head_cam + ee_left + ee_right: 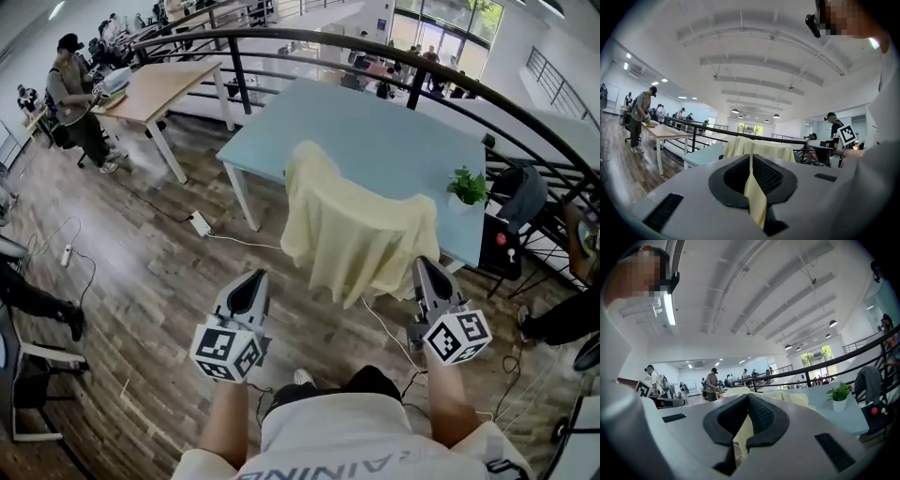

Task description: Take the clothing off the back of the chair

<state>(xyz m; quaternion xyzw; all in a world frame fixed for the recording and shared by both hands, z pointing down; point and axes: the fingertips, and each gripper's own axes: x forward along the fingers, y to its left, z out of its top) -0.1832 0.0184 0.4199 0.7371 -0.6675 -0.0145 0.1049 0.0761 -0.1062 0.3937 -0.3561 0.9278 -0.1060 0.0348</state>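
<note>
A pale yellow garment (356,225) hangs over the back of a chair, covering it almost entirely. The chair stands at a light blue table (394,131). My left gripper (253,277) is held short of the garment, to its lower left, jaws shut with nothing gripped. My right gripper (424,262) points at the garment's lower right edge, also shut and empty. In the left gripper view the garment (759,147) lies some way beyond the shut jaws (750,157). The right gripper view shows the garment (787,397) past the shut jaws (748,397).
A small potted plant (467,187) sits on the blue table's right corner. A power strip (200,223) and cables lie on the wooden floor. A black railing (375,42) curves behind. A person (80,98) works at a wooden table (159,84) far left.
</note>
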